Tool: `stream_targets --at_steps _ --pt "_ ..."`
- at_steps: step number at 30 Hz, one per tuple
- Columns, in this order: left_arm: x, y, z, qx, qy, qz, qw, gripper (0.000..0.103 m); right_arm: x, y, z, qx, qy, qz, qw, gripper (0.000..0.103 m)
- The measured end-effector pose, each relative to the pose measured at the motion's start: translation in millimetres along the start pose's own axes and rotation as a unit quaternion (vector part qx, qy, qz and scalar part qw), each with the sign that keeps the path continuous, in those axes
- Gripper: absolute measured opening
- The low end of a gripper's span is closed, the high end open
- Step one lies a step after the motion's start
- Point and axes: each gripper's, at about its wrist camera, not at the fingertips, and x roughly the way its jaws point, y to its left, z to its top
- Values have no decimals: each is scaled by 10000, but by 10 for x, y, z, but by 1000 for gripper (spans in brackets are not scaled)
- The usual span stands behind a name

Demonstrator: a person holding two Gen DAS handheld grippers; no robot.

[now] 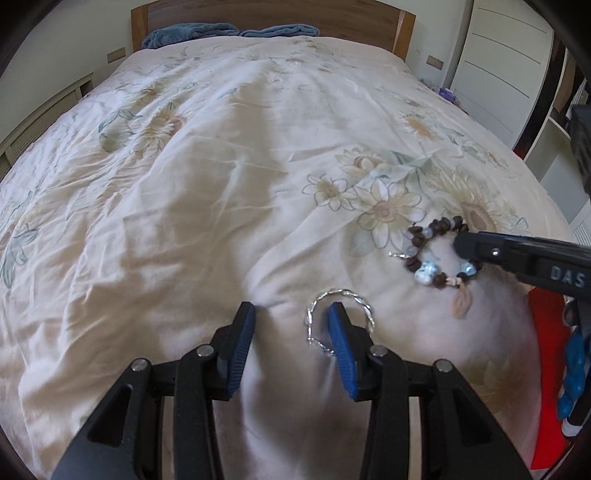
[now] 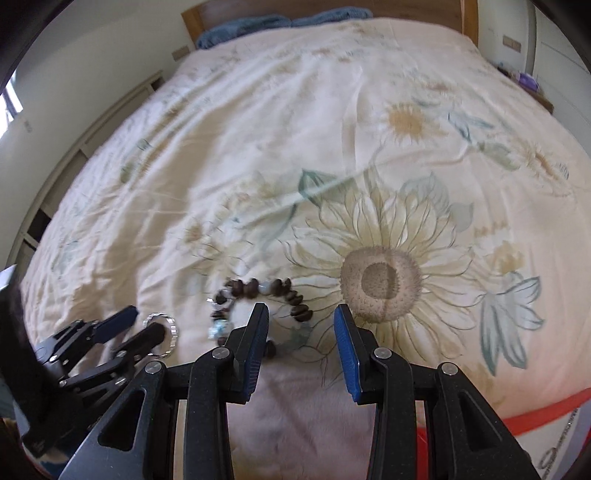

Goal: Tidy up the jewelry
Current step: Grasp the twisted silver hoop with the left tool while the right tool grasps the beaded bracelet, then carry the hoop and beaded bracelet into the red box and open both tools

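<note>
A silver twisted bangle (image 1: 339, 319) lies on the floral bedspread (image 1: 221, 184) near the foot of the bed. My left gripper (image 1: 291, 314) is open; its right finger sits inside the bangle's ring. The bangle also shows in the right wrist view (image 2: 166, 332). A brown and pale blue beaded bracelet (image 1: 436, 254) with a leaf charm lies to the right. My right gripper (image 2: 301, 317) is open, its left finger reaching inside the beaded bracelet (image 2: 266, 295), so that the bracelet's right side lies between the fingers. The right gripper's tip (image 1: 465, 243) shows at the bracelet in the left wrist view.
Blue pillows (image 1: 192, 33) lie against the wooden headboard (image 1: 273, 14). A white wardrobe (image 1: 506, 62) stands to the right. Something red (image 1: 546, 354) sits off the bed's near right corner. A low white unit (image 2: 74, 147) runs along the left wall.
</note>
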Motion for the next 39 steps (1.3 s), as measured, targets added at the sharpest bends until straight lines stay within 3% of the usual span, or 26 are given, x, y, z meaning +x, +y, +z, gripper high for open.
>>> stream_targets --at_steps 5,9,14,20,27,39 --pt "85 -20 -10 88 35 34 9999 37 119 21 13 -51 137 -138 9998 35" --pt "78 -30 -5 114 -25 99 9999 25 169 114 5 -287 195 -212 9992 11" --pt "-15 -54 -14 201 -102 203 9995 16 68 159 -22 -409 15 -166 9990 10" --pt "-215 -86 0 135 -122 365 9992 6 -333 204 -157 -505 -256 -17 9984 10" --pt "-594 -152 -107 147 -165 463 9987 4 -888 344 -365 -592 -464 83 9971 10" --pt "-1849 -292 -606 212 -625 465 9967 4 -2123 403 -1045 -565 -962 -57 9937 10"
